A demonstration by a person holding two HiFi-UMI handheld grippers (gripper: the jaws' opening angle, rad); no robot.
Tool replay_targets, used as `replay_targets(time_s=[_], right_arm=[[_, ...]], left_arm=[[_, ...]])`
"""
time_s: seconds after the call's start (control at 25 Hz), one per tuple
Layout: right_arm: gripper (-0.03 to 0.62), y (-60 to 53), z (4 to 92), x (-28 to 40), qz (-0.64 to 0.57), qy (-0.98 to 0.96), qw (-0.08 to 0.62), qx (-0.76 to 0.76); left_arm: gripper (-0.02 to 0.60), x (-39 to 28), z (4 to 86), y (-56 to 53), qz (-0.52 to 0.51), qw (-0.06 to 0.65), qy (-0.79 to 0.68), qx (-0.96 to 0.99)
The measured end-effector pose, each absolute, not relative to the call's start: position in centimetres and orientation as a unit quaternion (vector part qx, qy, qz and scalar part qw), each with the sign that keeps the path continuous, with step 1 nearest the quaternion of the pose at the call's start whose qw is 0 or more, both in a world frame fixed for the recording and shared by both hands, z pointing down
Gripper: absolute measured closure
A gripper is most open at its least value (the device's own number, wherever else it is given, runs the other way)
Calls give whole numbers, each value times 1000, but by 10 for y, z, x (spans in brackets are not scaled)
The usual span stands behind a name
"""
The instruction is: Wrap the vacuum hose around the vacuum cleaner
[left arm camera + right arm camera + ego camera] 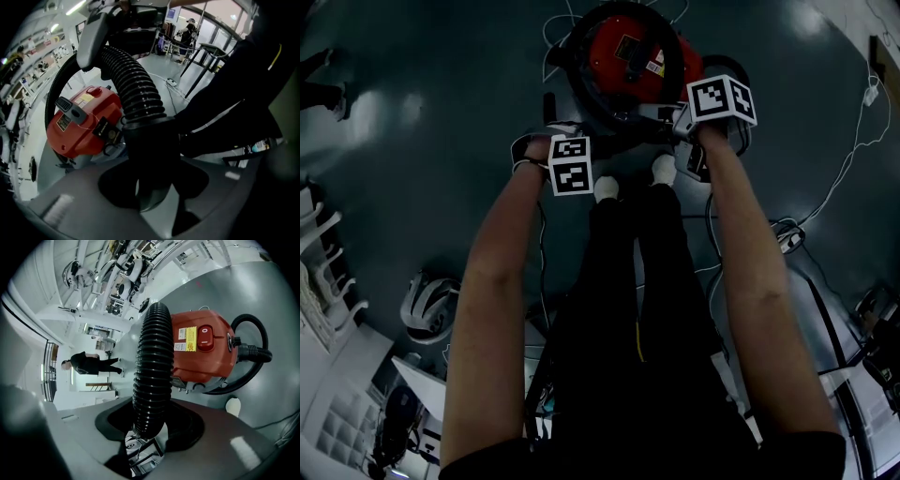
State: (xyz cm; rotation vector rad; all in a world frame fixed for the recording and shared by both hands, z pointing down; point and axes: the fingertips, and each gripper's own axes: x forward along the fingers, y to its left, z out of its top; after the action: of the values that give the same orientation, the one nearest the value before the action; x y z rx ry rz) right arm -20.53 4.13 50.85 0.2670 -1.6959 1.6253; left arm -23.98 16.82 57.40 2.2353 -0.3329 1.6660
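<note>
Two handheld grippers share one load: the fingers of the left gripper (pixel 152 185) are clamped on the smooth black plastic cuff (pixel 150 150) at the end of the black ribbed vacuum hose (pixel 152 362), and the fingers of the right gripper (pixel 147 427) pinch the ribbed run itself, so neither pair is spread free or pressed shut on nothing. In the left gripper view the ribs climb from the cuff toward eleven o'clock and meet a grey curved plastic handle piece (pixel 91 37). In the head view the grippers sit just beyond the person's white shoes (pixel 606 188), the left at about ten o'clock from them and the right at about one o'clock. At twelve o'clock stands the round red canister vacuum cleaner (pixel 628 56) on the dark grey floor (pixel 441 94), near the shoes. A black loop of hose appears to circle its body already, and the right gripper view shows the hose leaving the inlet at three o'clock and curling round the casing. By my reading most of the wrapping is done; what remains is to lay the held stretch round the canister and settle the cuff end. Far off at nine o'clock in the right gripper view stands a person in dark clothes (pixel 89 363).
</note>
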Motion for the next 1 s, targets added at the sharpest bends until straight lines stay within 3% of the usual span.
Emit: replay_targets(time_s=[1.0], right_arm=[[419, 3, 524, -208, 708, -631, 282, 142]], left_arm=[[403, -298, 577, 93, 713, -24, -144, 686]])
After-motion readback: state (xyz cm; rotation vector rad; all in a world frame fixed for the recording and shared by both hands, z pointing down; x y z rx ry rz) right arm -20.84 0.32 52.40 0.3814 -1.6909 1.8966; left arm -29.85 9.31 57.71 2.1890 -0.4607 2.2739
